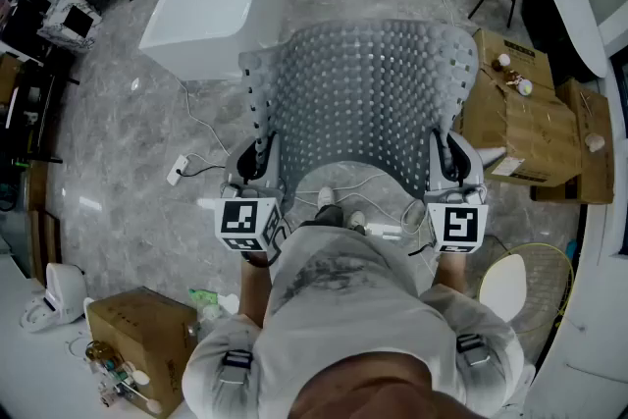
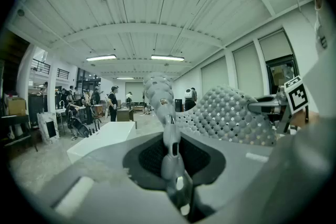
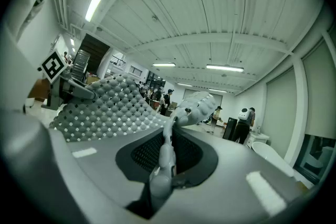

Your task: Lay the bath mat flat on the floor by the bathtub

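Head view: the bath mat [image 1: 363, 103], grey and full of holes, is off the floor [image 1: 118, 162], held up and spread wide in front of the person. The left tool [image 1: 257, 157] has one near corner and the right tool [image 1: 453, 157] the other. Taking the two corners well apart keeps the sheet open rather than bunched, which suits laying it flat. The white bathtub [image 1: 221, 0] stands ahead and to the left, and the mat's far edge overlaps its near end in this view. A power strip [image 1: 178, 170] and cables lie on the floor near the left tool, and cardboard boxes [image 1: 520, 113] sit to the right, so the drop spot likely needs choosing with care. Left gripper view: the left tool [image 2: 169, 136] is pinched nearly closed on the thin edge of the mat [image 2: 231, 113], which runs across to the other tool [image 2: 283, 105]; the bathtub [image 2: 102, 136] is to the left. Right gripper view: the right tool [image 3: 167, 152] is likewise clamped tight on its own corner, the mat [image 3: 105, 105] stretching away to the left tool [image 3: 63, 84]. My read: the mat is carried and spread, not yet lowered.
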`<action>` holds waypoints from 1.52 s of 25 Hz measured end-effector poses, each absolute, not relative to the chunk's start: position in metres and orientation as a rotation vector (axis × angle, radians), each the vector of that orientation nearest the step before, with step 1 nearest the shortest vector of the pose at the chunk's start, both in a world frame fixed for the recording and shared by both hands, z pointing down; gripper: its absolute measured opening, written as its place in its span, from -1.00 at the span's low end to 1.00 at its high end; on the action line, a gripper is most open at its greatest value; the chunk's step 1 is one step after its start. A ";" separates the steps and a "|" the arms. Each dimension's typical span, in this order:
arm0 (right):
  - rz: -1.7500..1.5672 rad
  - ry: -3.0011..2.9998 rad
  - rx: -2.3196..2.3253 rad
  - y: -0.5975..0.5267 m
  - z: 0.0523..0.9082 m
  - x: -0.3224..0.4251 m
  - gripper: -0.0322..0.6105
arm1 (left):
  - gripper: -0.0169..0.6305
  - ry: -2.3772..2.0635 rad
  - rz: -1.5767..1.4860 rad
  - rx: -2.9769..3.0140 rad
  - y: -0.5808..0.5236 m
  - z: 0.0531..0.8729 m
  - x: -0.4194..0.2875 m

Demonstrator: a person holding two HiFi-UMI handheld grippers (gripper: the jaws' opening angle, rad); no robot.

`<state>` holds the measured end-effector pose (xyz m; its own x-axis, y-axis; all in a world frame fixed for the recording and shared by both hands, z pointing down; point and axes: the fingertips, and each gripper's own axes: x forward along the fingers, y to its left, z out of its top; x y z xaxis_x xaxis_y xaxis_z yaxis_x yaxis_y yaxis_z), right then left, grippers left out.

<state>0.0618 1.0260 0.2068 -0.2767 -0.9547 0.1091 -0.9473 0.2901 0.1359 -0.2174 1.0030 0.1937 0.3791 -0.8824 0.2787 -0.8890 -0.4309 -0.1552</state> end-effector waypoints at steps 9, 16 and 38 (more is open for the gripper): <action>-0.057 -2.413 1.804 1.031 0.211 0.072 -0.77 | -0.78 -1.669 0.513 2.587 1.012 0.196 -0.207; -0.030 -2.435 1.794 1.008 0.221 0.079 -0.77 | -0.78 -1.672 0.516 2.573 0.991 0.205 -0.201; -0.039 -2.322 1.814 0.755 0.219 0.080 -0.77 | -0.78 -1.561 0.478 2.606 0.723 0.214 -0.207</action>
